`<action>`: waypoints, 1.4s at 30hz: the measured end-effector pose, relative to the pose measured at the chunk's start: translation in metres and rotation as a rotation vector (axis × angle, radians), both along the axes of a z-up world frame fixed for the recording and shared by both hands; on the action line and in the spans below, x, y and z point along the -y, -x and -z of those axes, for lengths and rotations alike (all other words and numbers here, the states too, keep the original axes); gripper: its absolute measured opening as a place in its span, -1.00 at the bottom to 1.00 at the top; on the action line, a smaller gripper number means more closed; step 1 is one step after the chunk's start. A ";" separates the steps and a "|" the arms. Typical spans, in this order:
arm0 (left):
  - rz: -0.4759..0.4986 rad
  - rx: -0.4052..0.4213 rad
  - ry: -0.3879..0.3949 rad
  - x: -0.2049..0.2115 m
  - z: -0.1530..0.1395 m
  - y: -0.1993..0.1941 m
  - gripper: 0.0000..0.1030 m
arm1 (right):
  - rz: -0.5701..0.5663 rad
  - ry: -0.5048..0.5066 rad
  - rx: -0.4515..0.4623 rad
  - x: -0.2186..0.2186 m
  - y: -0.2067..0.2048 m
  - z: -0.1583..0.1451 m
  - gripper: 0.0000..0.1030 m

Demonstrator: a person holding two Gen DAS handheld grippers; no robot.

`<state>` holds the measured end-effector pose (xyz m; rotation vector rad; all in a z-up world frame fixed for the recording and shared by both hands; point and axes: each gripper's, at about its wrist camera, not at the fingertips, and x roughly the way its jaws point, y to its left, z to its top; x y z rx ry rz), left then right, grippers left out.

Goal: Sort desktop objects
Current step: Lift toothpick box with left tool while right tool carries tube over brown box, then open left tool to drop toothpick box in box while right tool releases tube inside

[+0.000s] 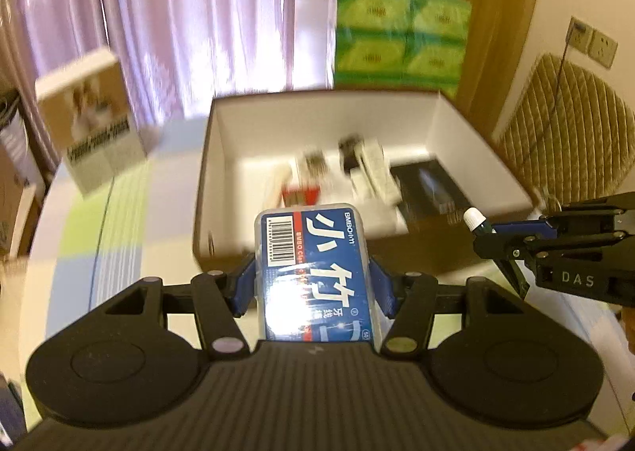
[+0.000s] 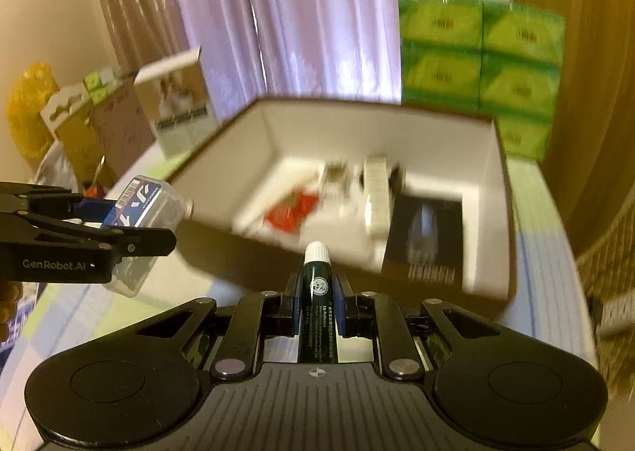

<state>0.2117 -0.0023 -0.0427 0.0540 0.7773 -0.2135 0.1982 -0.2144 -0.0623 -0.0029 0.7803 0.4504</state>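
My left gripper (image 1: 311, 284) is shut on a clear floss-pick box with a blue label (image 1: 313, 268), held just short of the near wall of an open cardboard box (image 1: 222, 157). The same floss box (image 2: 139, 205) shows at the left of the right wrist view. My right gripper (image 2: 315, 300) is shut on a dark green lip balm tube with a white cap (image 2: 317, 292), also in front of the cardboard box (image 2: 492, 181). In the left wrist view that tube (image 1: 476, 221) pokes in from the right. Inside the box lie a red packet (image 2: 293, 209), a black carton (image 2: 428, 237) and several small items.
A stack of green tissue packs (image 1: 397, 38) stands behind the box. A brown-and-white carton (image 1: 95, 125) stands at the back left on the checked tablecloth (image 1: 99, 237). Curtains hang behind. A woven chair back (image 1: 571, 125) is at the right. Cartons and a yellow bag (image 2: 27, 110) sit far left.
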 end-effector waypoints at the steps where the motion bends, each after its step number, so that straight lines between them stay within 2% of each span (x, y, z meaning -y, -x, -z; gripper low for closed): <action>1: -0.001 0.007 -0.001 0.000 -0.005 -0.011 0.06 | 0.002 0.000 0.017 0.000 -0.008 -0.006 -0.74; 7: -0.008 0.013 -0.043 0.005 -0.010 -0.071 0.06 | 0.022 0.005 0.055 -0.005 -0.063 -0.020 -0.74; 11: -0.011 -0.005 -0.091 0.010 -0.001 -0.110 0.06 | 0.020 0.021 0.044 -0.013 -0.094 -0.014 -0.74; 20: -0.027 -0.067 -0.108 0.006 0.027 -0.165 0.06 | 0.020 0.036 -0.015 -0.022 -0.144 0.012 -0.74; 34: -0.037 -0.101 -0.159 0.005 0.055 -0.211 0.07 | 0.035 0.034 -0.084 -0.028 -0.178 0.041 -0.74; 42: -0.043 -0.072 -0.164 0.003 0.051 -0.216 0.09 | 0.040 0.029 -0.088 -0.028 -0.179 0.042 -0.74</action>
